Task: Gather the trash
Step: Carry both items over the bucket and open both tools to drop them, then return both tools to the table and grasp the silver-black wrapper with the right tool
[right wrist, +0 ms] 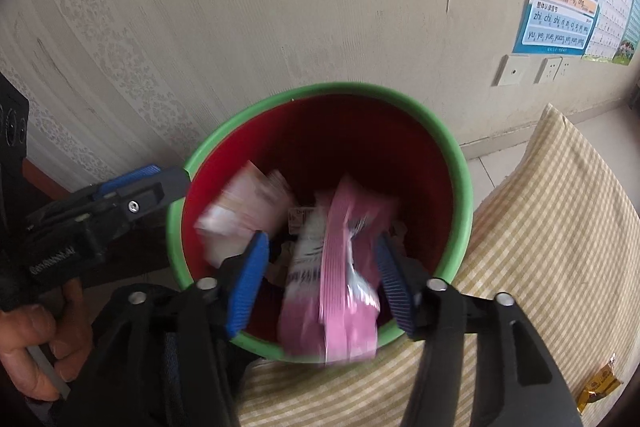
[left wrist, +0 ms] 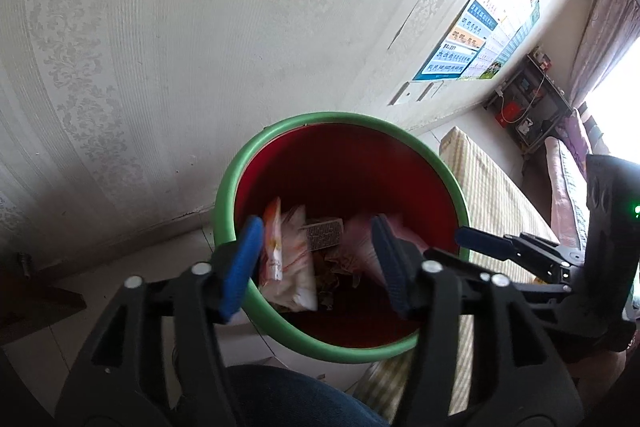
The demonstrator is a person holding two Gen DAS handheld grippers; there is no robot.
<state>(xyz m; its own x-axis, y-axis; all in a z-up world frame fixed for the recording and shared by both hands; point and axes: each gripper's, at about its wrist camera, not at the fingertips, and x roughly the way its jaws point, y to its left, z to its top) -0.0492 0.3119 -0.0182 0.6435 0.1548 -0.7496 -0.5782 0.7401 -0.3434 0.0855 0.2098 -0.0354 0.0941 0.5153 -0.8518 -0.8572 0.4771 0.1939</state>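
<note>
A red bin with a green rim [right wrist: 456, 147] is seen from above, set on the floor against a patterned wall [right wrist: 240, 7], just beside a yellow checked cushion [right wrist: 540, 227].

The right gripper [right wrist: 320, 283] is held over the bin's near rim. Its blue fingers [right wrist: 248, 287] are spread apart; a pink wrapper [right wrist: 348, 267], motion-blurred, is seen between them, not pressed by either pad.

The left gripper [left wrist: 316, 267] is likewise held over the bin mouth, its fingers [left wrist: 240, 267] released, nothing gripped. Below it an orange-and-white packet [left wrist: 288, 267] and other crumpled trash are seen inside the bin [left wrist: 224, 187].

A hand [right wrist: 36, 343] is seen on the left gripper's handle. A gold wrapper [right wrist: 598, 387] lies on the cushion, well apart from the bin.
</note>
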